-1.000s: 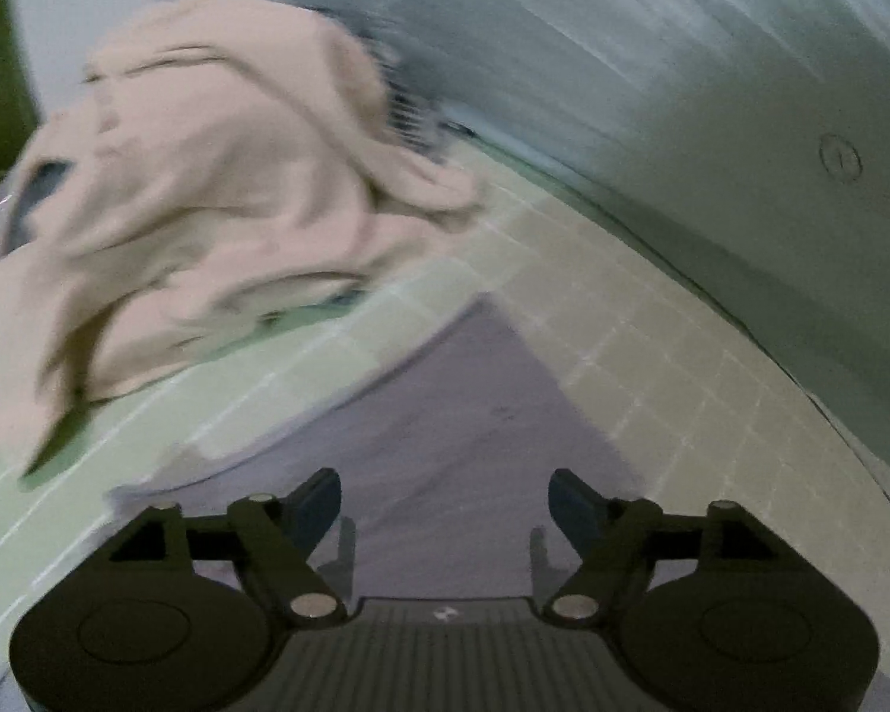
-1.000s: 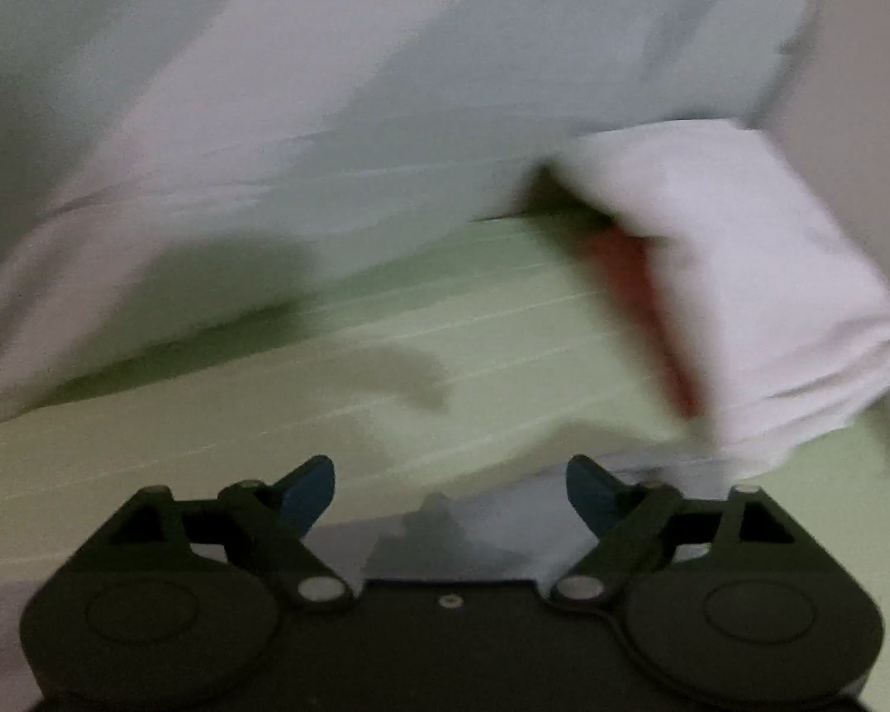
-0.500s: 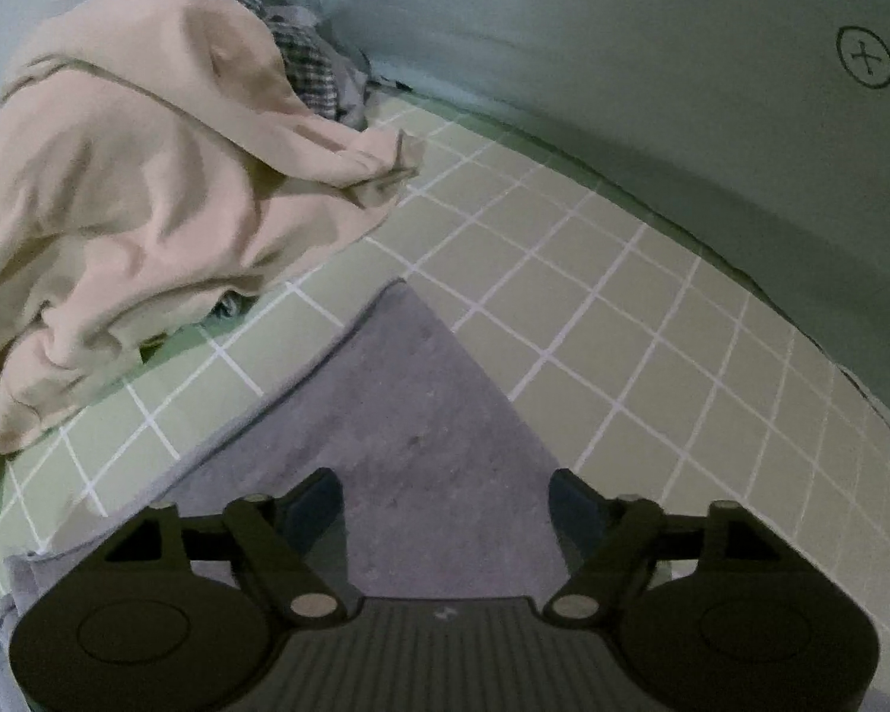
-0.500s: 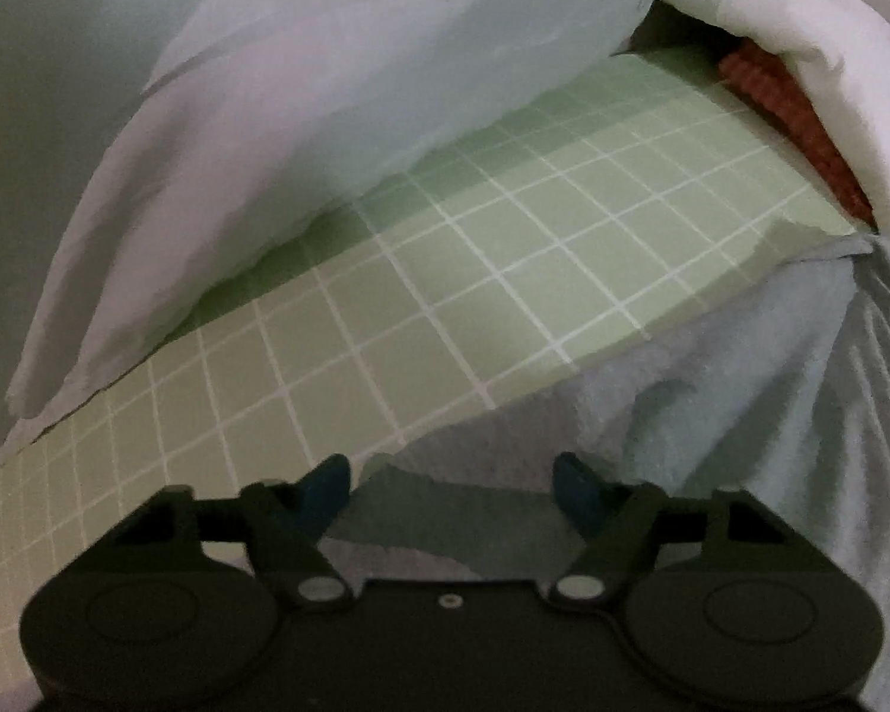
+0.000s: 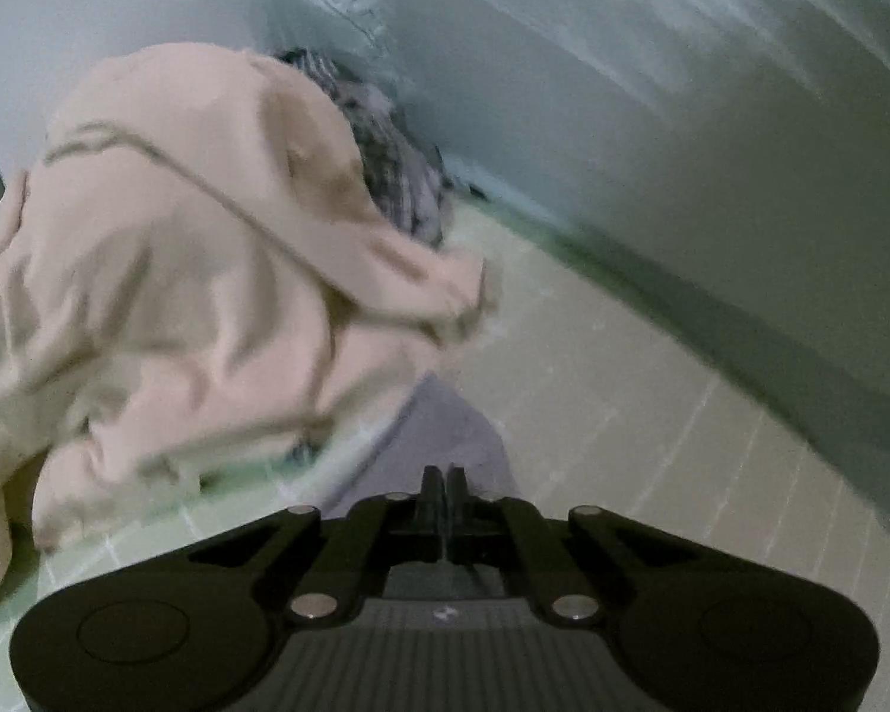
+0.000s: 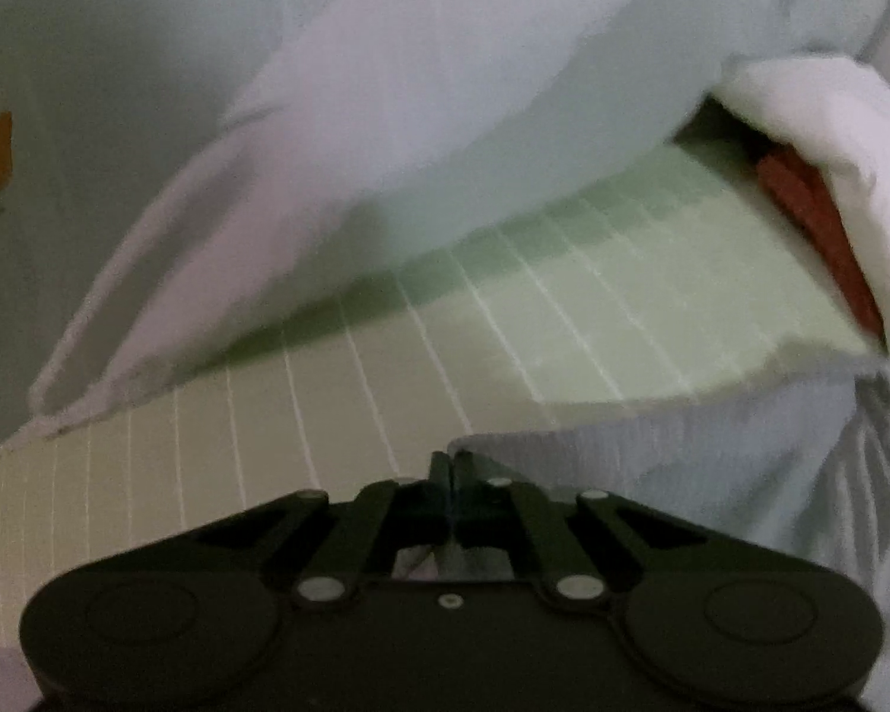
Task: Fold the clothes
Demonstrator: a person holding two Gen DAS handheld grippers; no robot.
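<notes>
Both claws pinched onto the grey garment!

Left claw (image 5: 443, 477) is clamped on the grey garment (image 5: 439, 433), beside the beige heap (image 5: 178, 285); right claw (image 6: 450, 463) grips its edge (image 6: 652, 451), the cloth lying across the green checked sheet (image 6: 593, 320).

The left gripper (image 5: 446, 477) has its two dark fingers brought together until they touch, a thin seam of light between them, pinching grey fabric that runs forward from the tips. Its linkage arms fold inward toward the centre, and the black body fills the lower part of its view. The whole tool tilts, nose pointed slightly downward.

The right gripper (image 6: 450, 466) stands the same way: fingers pressed flat against each other, linkage arms drawn in, with an edge of pale grey cloth caught at the tips and spreading off to its right side. Blur surrounds both tools.
</notes>
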